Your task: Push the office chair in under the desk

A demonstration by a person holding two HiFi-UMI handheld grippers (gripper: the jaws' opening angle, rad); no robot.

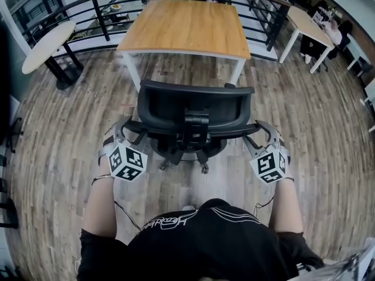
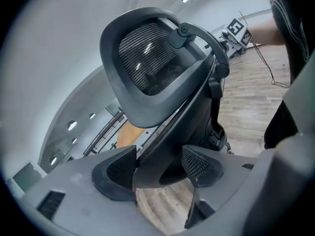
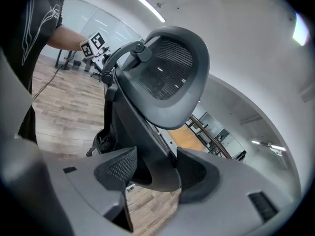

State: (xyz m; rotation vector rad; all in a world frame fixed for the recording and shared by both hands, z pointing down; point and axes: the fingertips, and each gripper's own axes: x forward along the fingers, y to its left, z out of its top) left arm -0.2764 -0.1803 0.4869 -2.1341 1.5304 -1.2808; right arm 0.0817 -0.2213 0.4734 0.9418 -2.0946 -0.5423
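A black office chair (image 1: pixel 196 107) stands on the wood floor just in front of the wooden desk (image 1: pixel 187 28), its back facing me. My left gripper (image 1: pixel 125 134) is shut on the left edge of the backrest frame, and my right gripper (image 1: pixel 262 134) is shut on the right edge. In the left gripper view the chair's black frame (image 2: pixel 162 132) fills the gap of the left gripper (image 2: pixel 157 168), with both pads (image 2: pixel 115 173) against it. In the right gripper view the right gripper (image 3: pixel 156 171) clamps the frame (image 3: pixel 142 132) the same way. The mesh back (image 3: pixel 170 75) rises above the jaws.
A round table (image 1: pixel 47 45) on a black base stands at far left. A black railing (image 1: pixel 88 10) runs behind the desk. A white-legged table (image 1: pixel 307 25) with a seated person (image 1: pixel 335 34) is at far right. The chair's castor base (image 1: pixel 181 157) sits near my feet.
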